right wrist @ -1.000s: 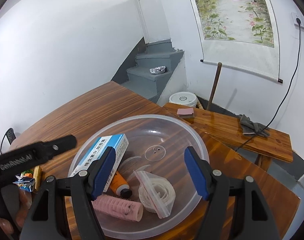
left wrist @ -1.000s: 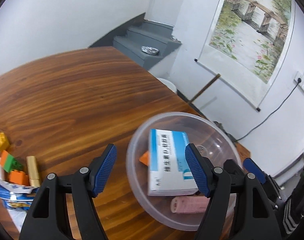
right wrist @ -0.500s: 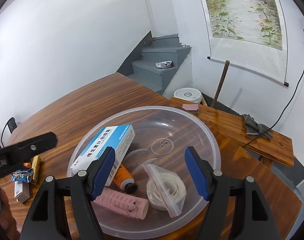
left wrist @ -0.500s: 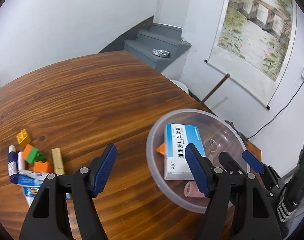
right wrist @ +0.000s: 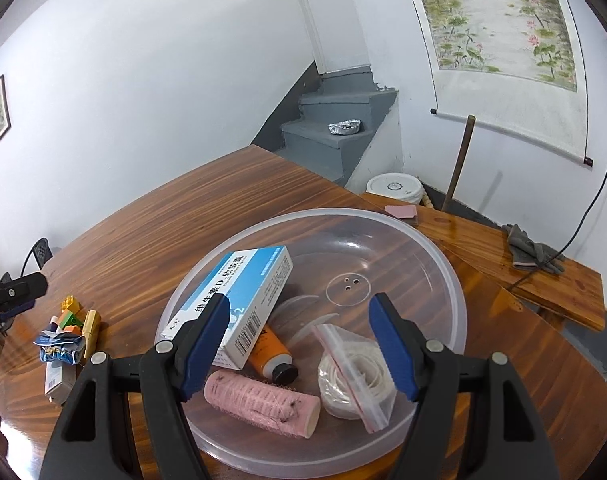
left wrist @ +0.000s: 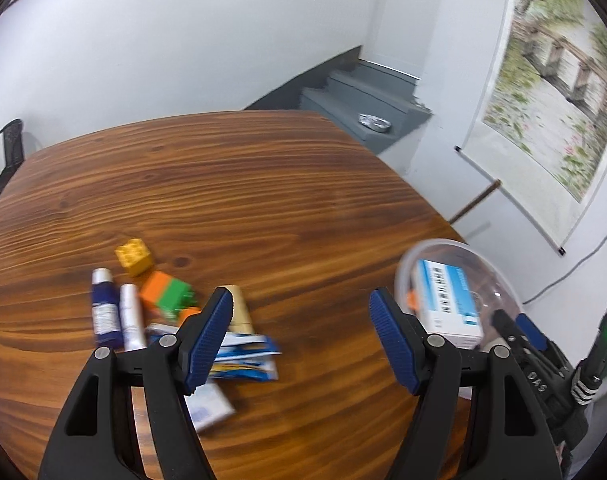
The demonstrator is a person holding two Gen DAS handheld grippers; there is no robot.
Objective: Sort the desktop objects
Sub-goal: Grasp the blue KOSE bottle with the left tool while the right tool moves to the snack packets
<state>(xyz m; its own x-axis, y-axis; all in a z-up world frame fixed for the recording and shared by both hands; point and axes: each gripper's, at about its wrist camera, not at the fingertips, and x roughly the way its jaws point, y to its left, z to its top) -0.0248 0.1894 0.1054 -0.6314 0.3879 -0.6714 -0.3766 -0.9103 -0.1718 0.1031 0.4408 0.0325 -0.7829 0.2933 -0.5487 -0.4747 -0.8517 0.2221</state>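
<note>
Both pairs of fingers stand wide apart with nothing between them. Those of the left gripper (left wrist: 301,332) hang over the bare wood of the desk (left wrist: 263,184), between a pile of small things on the left and a clear plastic bowl (left wrist: 499,276) on the right. Those of the right gripper (right wrist: 299,344) hang over the near side of that bowl (right wrist: 443,252), clear of its contents.

Inside the bowl a blue and white medicine box (right wrist: 239,300) lies tilted at the left, resting partly on an orange tube with a black cap (right wrist: 273,354). A pink hair roller (right wrist: 263,402) lies along the near edge, and a zip bag holding a coil of white cord (right wrist: 353,376) sits to its right.

Still loose on the desk, well to the left of the bowl, is the pile: a yellow toy brick (left wrist: 133,257) at the far side, an orange and green brick (left wrist: 165,292) nearer, a dark blue tube (left wrist: 103,308) and a white tube (left wrist: 130,316) lying side by side, and a gold cylinder (left wrist: 239,312) partly behind the left gripper's left finger. Crumpled blue and white packets (left wrist: 245,358) lie nearest, with a small white box (left wrist: 209,408) just in front of them. This pile is blurred in the left wrist view.

Past the desk a wooden bench (right wrist: 543,272) carries a grey glove (right wrist: 531,250), grey stairs (right wrist: 335,120) rise in the corner, and a scroll painting (right wrist: 499,24) hangs on the right wall.
</note>
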